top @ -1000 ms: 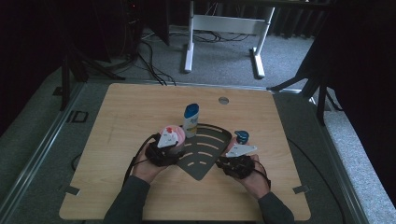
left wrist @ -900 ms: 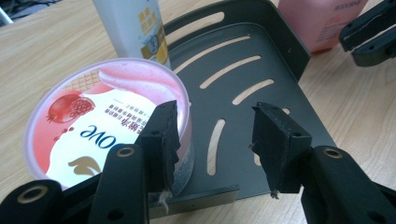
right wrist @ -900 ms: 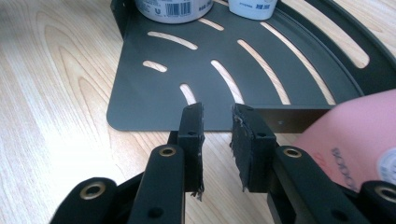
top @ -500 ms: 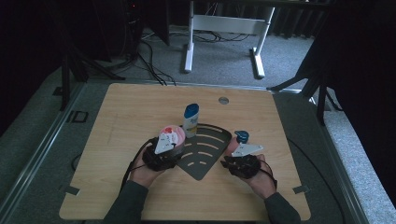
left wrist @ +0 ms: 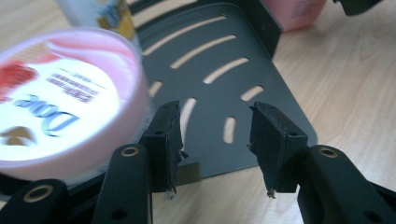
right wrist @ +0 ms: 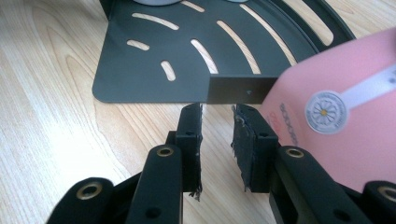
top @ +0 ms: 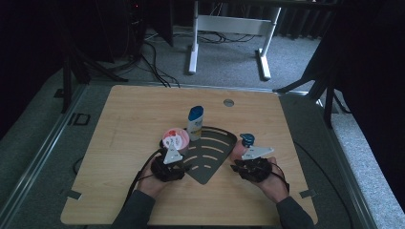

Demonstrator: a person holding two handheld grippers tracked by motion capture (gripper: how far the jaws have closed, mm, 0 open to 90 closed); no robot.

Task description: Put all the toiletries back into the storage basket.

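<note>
left gripper (left wrist: 214, 144): jaws part open, nothing between them, over near left edge of dark slotted tray (left wrist: 233, 56); pink jar (left wrist: 60, 102) just left. right gripper (right wrist: 217, 144): narrow empty gap, at tray's near right edge, pink bottle (right wrist: 345, 112) beside.

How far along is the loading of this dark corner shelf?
Done: the white bottle stands on the shelf. In hand: nothing; the left claw is open and empty beside the pink jar at the shelf's left edge, the right claw open and empty beside the pink bottle. Left, probably: the pink bottle, off the shelf.
</note>
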